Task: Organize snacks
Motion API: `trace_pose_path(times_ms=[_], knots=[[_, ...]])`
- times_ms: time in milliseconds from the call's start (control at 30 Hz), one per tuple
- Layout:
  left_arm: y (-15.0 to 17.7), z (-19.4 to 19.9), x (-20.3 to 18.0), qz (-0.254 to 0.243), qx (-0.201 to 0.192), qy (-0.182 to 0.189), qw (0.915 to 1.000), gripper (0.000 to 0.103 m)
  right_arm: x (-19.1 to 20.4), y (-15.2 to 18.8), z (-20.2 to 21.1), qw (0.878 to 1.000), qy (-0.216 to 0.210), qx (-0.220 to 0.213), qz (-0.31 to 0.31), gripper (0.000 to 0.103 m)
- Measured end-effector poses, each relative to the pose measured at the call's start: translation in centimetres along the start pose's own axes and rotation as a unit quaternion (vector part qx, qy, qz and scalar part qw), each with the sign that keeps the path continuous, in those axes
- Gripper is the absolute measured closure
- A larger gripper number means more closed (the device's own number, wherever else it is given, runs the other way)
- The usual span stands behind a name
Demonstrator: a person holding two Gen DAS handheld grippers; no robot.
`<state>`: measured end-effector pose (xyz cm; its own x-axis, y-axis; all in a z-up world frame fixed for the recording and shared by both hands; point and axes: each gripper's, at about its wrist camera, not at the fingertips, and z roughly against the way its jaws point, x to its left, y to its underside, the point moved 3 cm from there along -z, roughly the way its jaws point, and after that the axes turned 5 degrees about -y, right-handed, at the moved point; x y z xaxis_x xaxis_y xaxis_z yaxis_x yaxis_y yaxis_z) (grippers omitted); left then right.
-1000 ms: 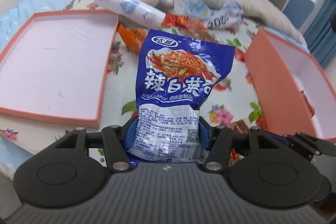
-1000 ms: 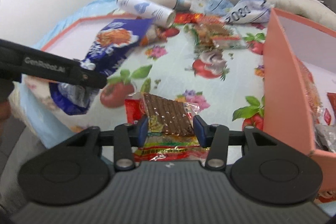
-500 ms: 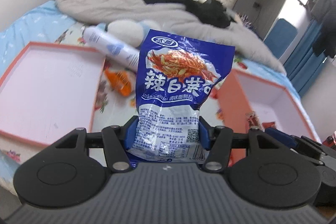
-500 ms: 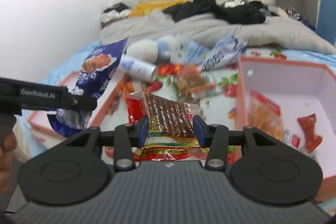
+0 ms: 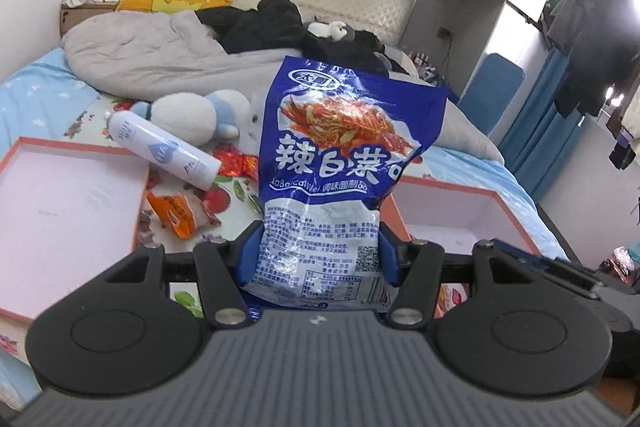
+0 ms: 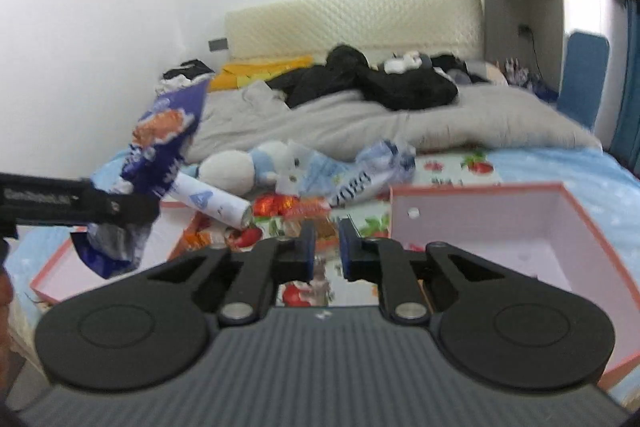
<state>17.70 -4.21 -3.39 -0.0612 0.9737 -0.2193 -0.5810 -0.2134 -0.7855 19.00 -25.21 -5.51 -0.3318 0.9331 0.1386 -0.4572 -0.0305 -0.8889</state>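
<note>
Progress check on the snack sorting, imo it's still early-to-mid. The left gripper [image 5: 318,253] is clamped on the blue snack bag [image 5: 344,163], pinching it low down w/ the bag standing upright, held up in the air above the bed [image 5: 48,83]. So that one's picked but not dropped anywhere yet.

The right gripper [image 6: 325,251] has nothing in it, jaws nearly together w/ just a narrow gap between the pads. It hovers near the left edge of the pink box [image 6: 492,223] on the right. Can't see the bottom of that box from here bc the gripper body blocks it, so no idea what's already inside.

Still loose on the flowered sheet: an orange packet [image 5: 176,213], a red foil packet [image 5: 236,163], plus a blue-white wrapper [image 6: 372,167] further back, tho that last one might be trash, too blurry to say. There's also a white spray can [image 5: 160,151] and a plush toy [image 5: 192,119] in the pile, prob not snacks.

The flat pink lid [image 5: 60,203] on the left shows nothing on it.

So left to do, my guess: drop the blue bag in the box, then grab the remaining packets.
</note>
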Motion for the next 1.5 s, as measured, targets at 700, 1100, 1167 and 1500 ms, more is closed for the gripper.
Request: trace_pose_path(times_ms=[700,1100,1167,1500], knots=[[11.8,-7.5,6.4,0.013,0.103,-0.053,0.9932,0.040,3.7,12.4,-4.4,0.992,-0.072,0.100,-0.008,0.068],[14.1,-8.0,9.9,0.044,0.125,-0.071,0.9886,0.040,8.6,17.0,-7.4,0.957,-0.037,0.168,0.232,0.059],[14.3,-8.1,10.1,0.046,0.128,-0.072,0.9881,0.040,8.9,17.2,-7.9,0.951,-0.031,0.173,0.256,0.059],[14.7,-8.4,9.8,0.038,0.134,-0.075,0.9874,0.040,9.5,16.2,-8.9,0.945,-0.054,0.179,0.270,0.061]])
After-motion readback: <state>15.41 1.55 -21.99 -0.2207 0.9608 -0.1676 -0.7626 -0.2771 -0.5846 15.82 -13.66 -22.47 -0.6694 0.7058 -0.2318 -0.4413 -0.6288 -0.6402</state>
